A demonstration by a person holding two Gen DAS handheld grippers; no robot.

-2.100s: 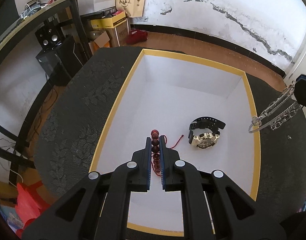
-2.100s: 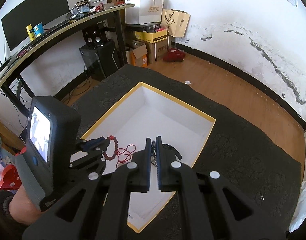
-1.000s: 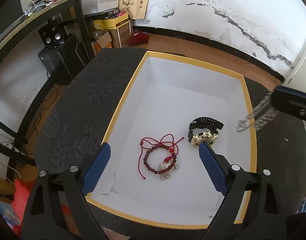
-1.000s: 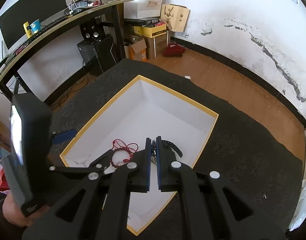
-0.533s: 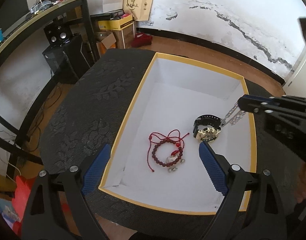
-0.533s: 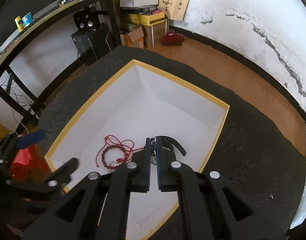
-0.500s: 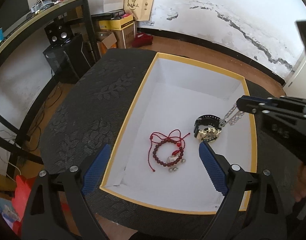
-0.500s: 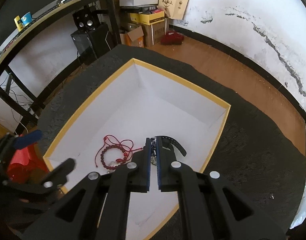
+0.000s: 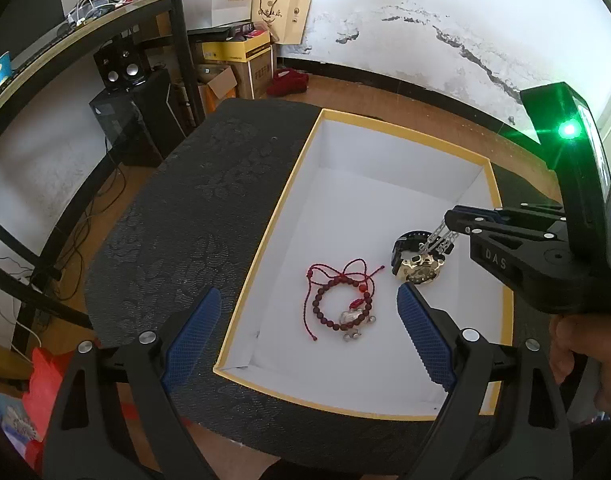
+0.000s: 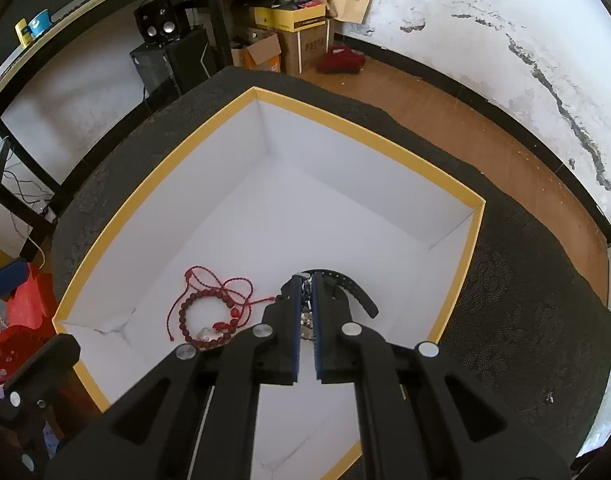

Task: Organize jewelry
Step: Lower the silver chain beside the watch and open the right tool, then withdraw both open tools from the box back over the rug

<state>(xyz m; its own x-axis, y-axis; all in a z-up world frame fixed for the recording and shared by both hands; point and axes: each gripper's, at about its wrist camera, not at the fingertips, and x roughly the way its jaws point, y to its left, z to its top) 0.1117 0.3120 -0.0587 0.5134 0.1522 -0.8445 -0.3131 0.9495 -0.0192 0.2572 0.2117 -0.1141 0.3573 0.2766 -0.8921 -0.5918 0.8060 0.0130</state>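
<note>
A white box with a yellow rim [image 9: 405,130] [image 10: 357,126] sits on the black table. Inside lie a red bead bracelet with red cord [image 9: 341,300] [image 10: 209,316] and a black-strapped gold watch [image 9: 417,268] [image 10: 353,288]. My left gripper [image 9: 305,312] is open and empty, above the box's near edge. My right gripper [image 9: 449,218] [image 10: 305,284] is shut on a silver chain [image 9: 437,240] that hangs down onto the watch inside the box.
The black patterned table top [image 9: 177,216] surrounds the box. Beyond it are a desk with speakers [image 9: 123,68], cardboard boxes [image 9: 241,56] and wooden floor [image 10: 465,120]. A red bag [image 9: 45,376] lies on the floor at the lower left.
My right gripper has lowered the silver chain further into the box, over the watch. My left gripper has drawn back a little and stays open.
</note>
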